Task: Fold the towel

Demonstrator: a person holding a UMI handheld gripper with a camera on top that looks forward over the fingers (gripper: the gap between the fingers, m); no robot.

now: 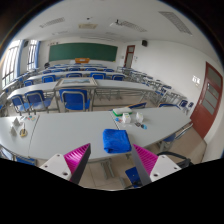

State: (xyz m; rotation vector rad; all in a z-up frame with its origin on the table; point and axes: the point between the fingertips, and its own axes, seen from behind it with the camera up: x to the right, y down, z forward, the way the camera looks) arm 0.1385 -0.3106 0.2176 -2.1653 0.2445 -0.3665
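A blue towel [117,141] lies folded in a compact rectangle on the white desk [60,128], near its front edge. My gripper [111,158] is held in the air just before that edge, with the towel just ahead of and between the fingers. The two fingers [78,158] with pink pads stand wide apart and hold nothing. Floor tiles show through the gap between them.
A white object with green on it [127,114] and small items lie on the desk beyond the towel. Rows of desks with blue chairs [72,98] fill the room behind. A green chalkboard [83,51] is on the far wall, a red door [210,98] at the right.
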